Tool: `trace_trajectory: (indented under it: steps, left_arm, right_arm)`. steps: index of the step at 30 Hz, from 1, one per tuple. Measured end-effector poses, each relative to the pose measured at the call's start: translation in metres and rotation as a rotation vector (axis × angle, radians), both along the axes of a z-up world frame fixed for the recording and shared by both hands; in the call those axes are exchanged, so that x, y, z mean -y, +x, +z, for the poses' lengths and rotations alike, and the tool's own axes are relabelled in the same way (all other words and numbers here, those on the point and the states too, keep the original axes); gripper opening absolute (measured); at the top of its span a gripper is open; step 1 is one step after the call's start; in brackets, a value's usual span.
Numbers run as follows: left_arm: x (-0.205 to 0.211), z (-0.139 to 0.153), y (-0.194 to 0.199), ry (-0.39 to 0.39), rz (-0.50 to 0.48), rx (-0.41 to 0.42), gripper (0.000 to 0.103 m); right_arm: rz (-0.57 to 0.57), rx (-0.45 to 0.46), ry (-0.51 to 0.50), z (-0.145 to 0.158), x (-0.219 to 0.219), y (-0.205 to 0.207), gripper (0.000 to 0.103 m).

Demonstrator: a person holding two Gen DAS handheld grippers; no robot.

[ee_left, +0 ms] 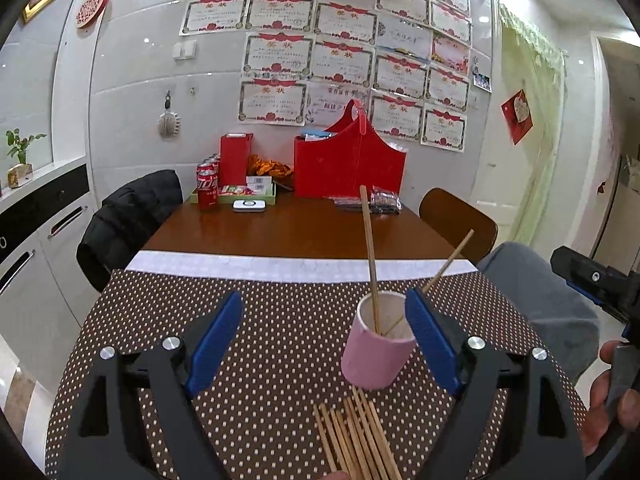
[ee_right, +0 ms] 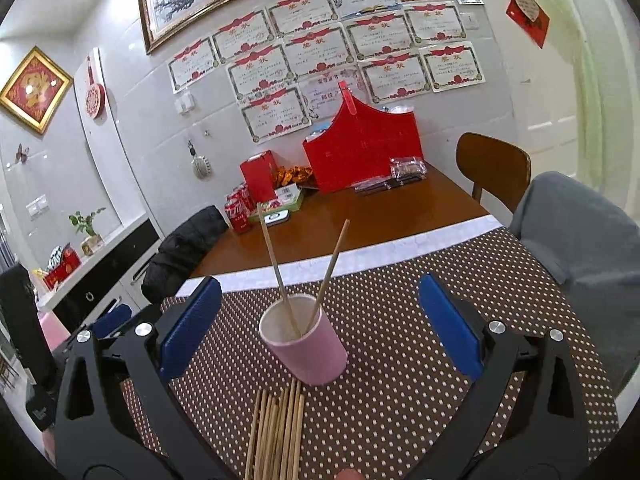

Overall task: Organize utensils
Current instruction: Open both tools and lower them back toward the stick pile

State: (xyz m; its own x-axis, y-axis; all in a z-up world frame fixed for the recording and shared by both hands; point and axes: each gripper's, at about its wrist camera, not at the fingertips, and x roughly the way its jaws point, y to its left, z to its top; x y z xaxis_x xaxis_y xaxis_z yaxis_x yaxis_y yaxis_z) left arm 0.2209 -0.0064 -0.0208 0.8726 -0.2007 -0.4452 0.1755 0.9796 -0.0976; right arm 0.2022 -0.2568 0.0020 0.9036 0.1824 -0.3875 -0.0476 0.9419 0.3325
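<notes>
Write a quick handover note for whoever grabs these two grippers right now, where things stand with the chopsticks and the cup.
Left gripper: open, empty, above the dotted mat, with the pink cup by its right finger.
Right gripper: open, empty, with the cup in the middle of its view.
Done: two chopsticks stand in the cup, leaning apart.
Left: a pile of chopsticks lies flat on the mat, just in front of the cup on the near side. Its near end runs out of view, so I cannot count them. They go into the cup.
</notes>
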Motion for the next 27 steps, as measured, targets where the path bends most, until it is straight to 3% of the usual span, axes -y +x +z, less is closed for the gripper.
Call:
trace_trajectory:
  steps: [17,27]
  left_arm:
    - [-0.008,-0.033,-0.028,0.022,-0.004,-0.087,0.083]
    - [-0.013,-0.103,-0.037,0.092,-0.001,-0.281,0.083]
  right_arm:
    - [0.026,-0.074,-0.069,-0.019,-0.013,-0.03,0.097]
    - [0.09,-0.259,-0.135,-0.081,-0.027,-0.02,0.097]
